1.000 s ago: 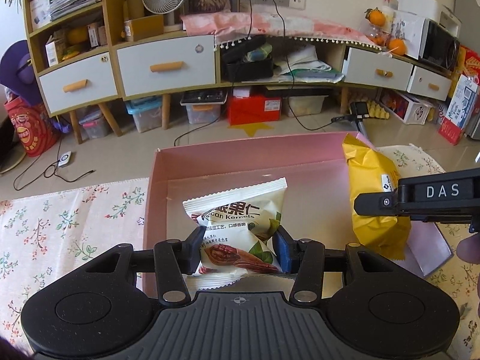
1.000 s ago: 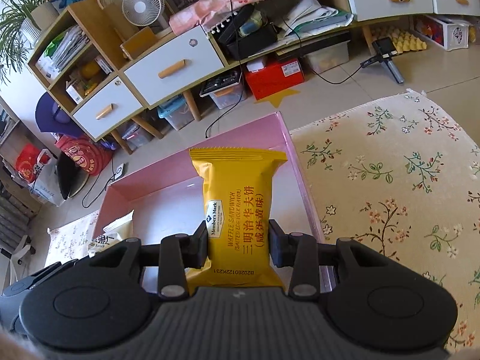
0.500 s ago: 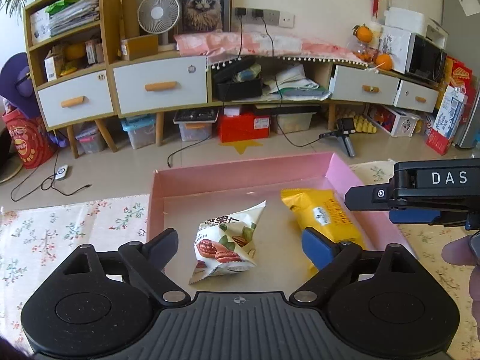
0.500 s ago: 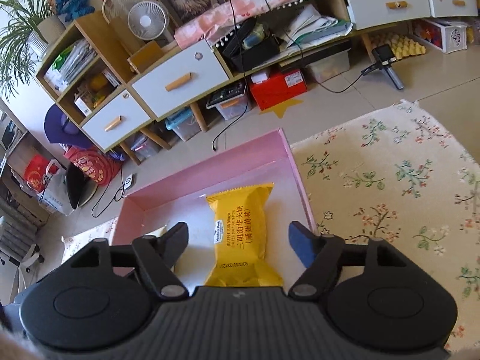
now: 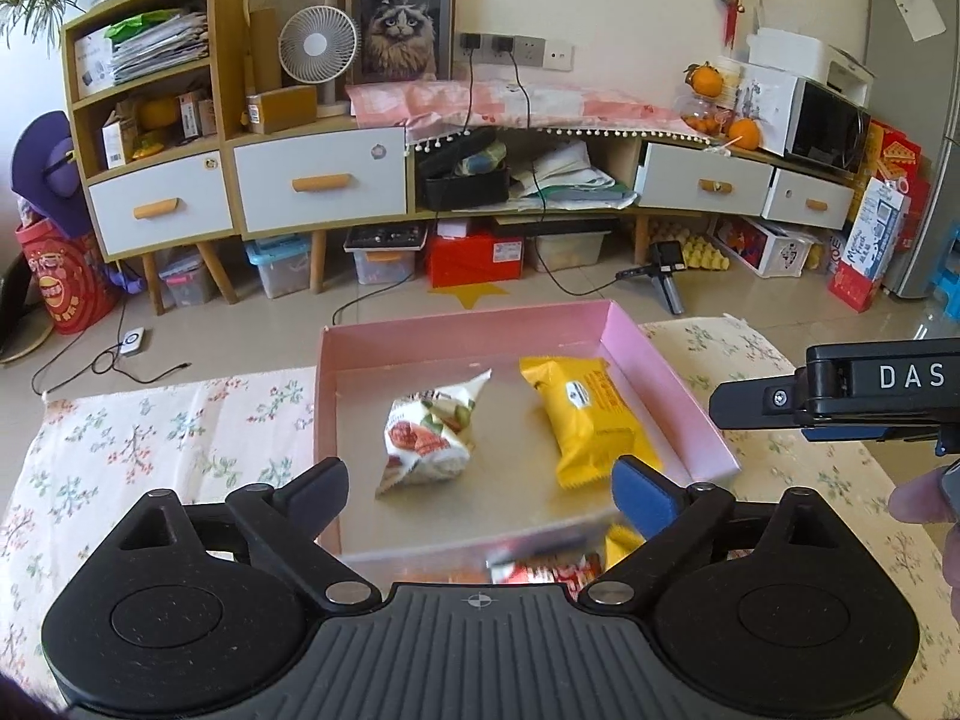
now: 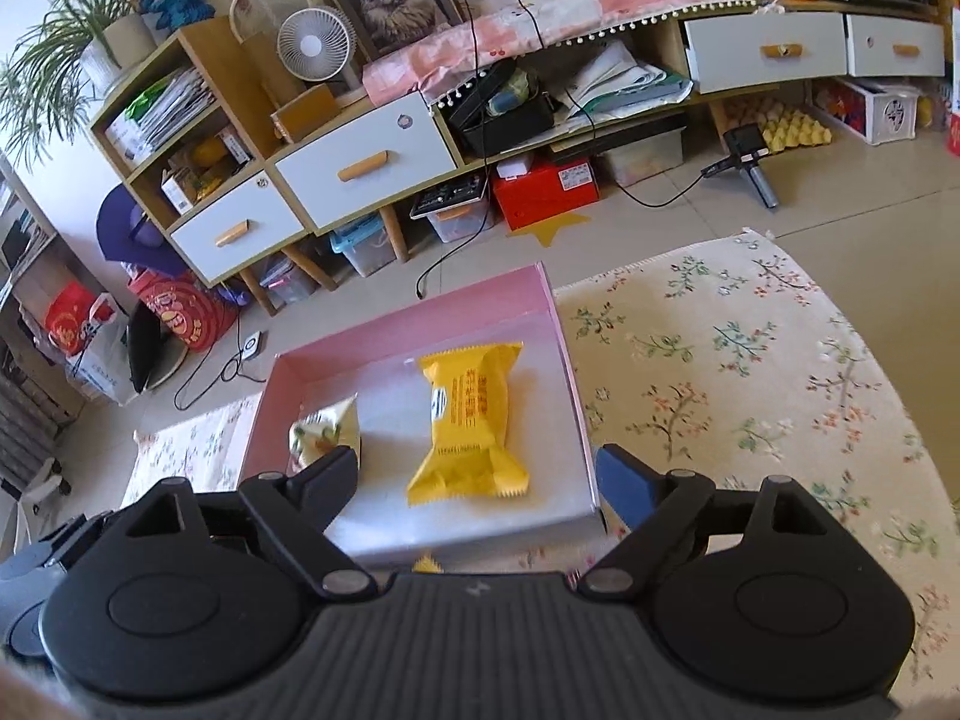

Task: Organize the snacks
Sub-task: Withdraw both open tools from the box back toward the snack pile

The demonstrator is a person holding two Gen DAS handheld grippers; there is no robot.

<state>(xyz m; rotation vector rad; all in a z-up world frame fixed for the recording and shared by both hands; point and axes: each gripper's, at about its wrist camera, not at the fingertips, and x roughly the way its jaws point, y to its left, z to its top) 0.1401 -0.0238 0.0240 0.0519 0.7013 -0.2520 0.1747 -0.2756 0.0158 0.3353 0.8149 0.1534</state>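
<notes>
Now we see both sets of jaws wide, having just been opening, with nothing between them. The left gripper (image 5: pixel 480 489) and right gripper (image 6: pixel 477 477) hang above the pink box (image 5: pixel 672 384). Inside it lie the white nut pack (image 5: pixel 429 435) and, to its right, the yellow waffle pack (image 6: pixel 471 414), apart. The box sits on a flowery cloth (image 6: pixel 750 372) covering the bench. Past it are floor tiles (image 5: pixel 240 330) and a cupboard with drawers (image 5: pixel 318 180).

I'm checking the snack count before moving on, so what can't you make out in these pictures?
- Snacks in front of the pink box, left wrist view: blurred, half hidden by the left tongs.
- White packet, right wrist view: partly behind a finger of the right tongs.
- Yellow packet: print too small.
</notes>
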